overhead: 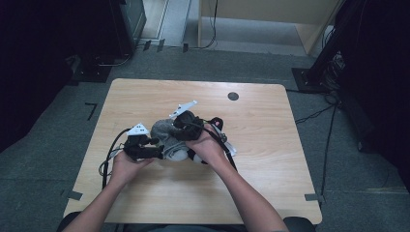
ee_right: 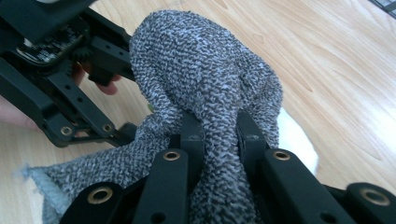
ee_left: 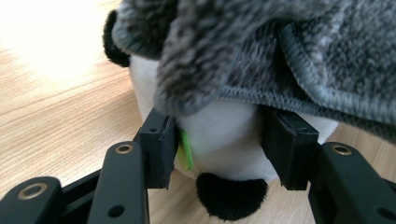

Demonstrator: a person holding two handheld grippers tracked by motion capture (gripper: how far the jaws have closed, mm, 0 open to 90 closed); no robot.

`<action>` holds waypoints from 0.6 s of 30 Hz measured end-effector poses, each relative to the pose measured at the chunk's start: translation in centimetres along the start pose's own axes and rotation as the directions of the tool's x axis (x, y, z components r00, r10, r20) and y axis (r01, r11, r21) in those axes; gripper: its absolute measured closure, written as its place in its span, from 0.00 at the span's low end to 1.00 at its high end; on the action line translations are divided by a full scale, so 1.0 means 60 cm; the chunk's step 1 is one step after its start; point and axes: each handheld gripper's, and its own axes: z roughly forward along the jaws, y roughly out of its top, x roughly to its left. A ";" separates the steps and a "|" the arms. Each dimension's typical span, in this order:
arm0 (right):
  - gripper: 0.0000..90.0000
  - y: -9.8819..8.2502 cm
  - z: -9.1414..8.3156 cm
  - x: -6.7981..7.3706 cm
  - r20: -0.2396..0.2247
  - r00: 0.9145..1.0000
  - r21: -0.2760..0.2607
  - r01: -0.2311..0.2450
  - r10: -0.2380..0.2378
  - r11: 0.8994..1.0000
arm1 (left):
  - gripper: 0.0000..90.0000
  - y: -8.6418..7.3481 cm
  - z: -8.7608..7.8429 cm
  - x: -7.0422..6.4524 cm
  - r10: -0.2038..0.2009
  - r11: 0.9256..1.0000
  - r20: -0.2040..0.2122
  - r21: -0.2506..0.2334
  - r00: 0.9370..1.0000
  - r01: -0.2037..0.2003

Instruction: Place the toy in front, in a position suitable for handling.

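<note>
While the person is sitting at the wooden table (overhead: 145, 193) with both forearms reaching in from the near edge, the two hand-held grippers are meeting over a small bundle near the middle of the tabletop. The left gripper (ee_left: 224, 144) is clamping a white plush toy (ee_left: 224, 135) between its two black pads, one pressing on each side of the toy's rounded white body; a black plush foot is showing just below the pads, a black ear is peeking out at the upper left, and a small green tag is sitting against the left pad. A grey towel (ee_left: 289, 51) is lying draped over the top of the toy, its stitched hem hanging down just above the pads. The right gripper (ee_right: 219, 140) is pinching a bunched fold of that towel (ee_right: 201, 70), its jaws drawn close together with the cloth squeezed between them, and the white plush (ee_right: 294, 135) is showing just beyond the fold. In the high view, the left gripper (overhead: 140, 145) and the right gripper (overhead: 186, 123) are sitting on either side of the grey towel (overhead: 162, 130), with the toy beneath it resting on the table. A dark round grommet (overhead: 233, 95) is sitting in the tabletop, well apart from the bundle, toward the far edge.
</note>
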 end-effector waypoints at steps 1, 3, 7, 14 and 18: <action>0.87 -0.001 -0.002 -0.003 0.003 1.000 -0.002 0.003 -0.003 1.000 | 0.54 0.000 0.000 0.000 -0.001 1.000 0.001 0.001 1.000 0.001; 0.87 -0.003 -0.009 -0.010 0.017 1.000 0.000 -0.006 0.006 1.000 | 0.54 0.000 0.001 0.001 -0.002 1.000 0.003 0.000 1.000 0.002; 0.87 -0.011 -0.022 -0.035 0.058 0.998 0.002 -0.031 0.031 1.000 | 0.54 0.001 0.002 0.002 -0.007 1.000 0.004 0.000 1.000 0.007; 0.87 -0.036 -0.043 -0.083 0.112 0.990 0.009 -0.084 0.082 0.996 | 0.54 0.002 0.004 0.001 -0.001 1.000 -0.003 0.013 1.000 0.001; 0.87 -0.041 -0.051 -0.096 0.141 0.986 0.006 -0.089 0.088 0.996 | 0.56 0.001 0.008 -0.001 0.005 1.000 -0.009 0.026 1.000 -0.005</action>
